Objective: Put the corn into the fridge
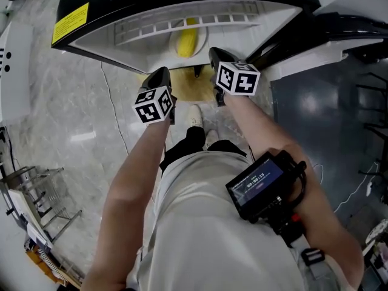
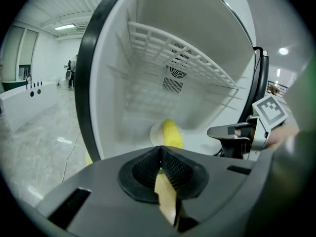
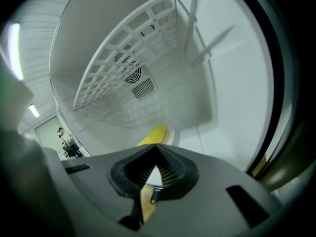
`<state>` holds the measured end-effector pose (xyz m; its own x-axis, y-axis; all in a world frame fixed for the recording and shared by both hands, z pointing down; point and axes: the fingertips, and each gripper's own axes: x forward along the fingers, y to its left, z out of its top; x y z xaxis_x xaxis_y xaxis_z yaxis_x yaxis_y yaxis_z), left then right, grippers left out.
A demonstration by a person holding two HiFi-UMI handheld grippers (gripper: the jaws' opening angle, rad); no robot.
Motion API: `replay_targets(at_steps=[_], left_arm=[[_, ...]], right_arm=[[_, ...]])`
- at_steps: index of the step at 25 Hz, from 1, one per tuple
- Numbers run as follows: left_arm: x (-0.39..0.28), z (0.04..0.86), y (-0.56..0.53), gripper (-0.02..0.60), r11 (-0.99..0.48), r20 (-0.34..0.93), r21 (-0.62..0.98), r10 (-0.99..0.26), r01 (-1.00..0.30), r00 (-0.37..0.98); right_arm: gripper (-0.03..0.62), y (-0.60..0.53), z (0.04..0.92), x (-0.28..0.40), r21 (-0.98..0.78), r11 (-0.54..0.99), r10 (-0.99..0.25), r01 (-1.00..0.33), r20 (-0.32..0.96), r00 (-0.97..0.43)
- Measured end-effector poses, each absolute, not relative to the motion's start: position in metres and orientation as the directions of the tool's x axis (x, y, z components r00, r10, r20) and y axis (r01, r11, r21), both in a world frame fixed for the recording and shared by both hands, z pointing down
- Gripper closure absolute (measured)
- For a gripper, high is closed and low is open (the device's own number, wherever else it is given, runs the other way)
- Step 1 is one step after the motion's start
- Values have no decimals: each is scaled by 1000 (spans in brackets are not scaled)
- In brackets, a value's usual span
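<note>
White shirt: seen nearest, below the head camera, with both forearms stretched forward toward the open fridge.
Left hand-held gripper: held just outside the fridge mouth, jaws pressed together with nothing between them; judged idle, since nothing was left to carry.
Corn: laid on a small pale plate on the fridge floor, under the wire shelf and apart from both grippers; placement was judged done.
Right hand-held gripper: likewise closed and empty, held beside the opening; judged well placed for the door to be shut.
Screen unit: strapped on the right forearm, face up so it could be read.
</note>
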<state>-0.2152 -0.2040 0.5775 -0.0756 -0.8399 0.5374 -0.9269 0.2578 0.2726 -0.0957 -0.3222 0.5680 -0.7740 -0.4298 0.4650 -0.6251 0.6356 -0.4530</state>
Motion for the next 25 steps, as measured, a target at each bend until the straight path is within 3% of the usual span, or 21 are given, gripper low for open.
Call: replay_targets(at_steps=[25], left_arm=[[-157,505,-120,574,129,374,338,-927,-932,8]], right_arm=[[588,-253,488,-47,-500,742,-349,-446,279,-894]])
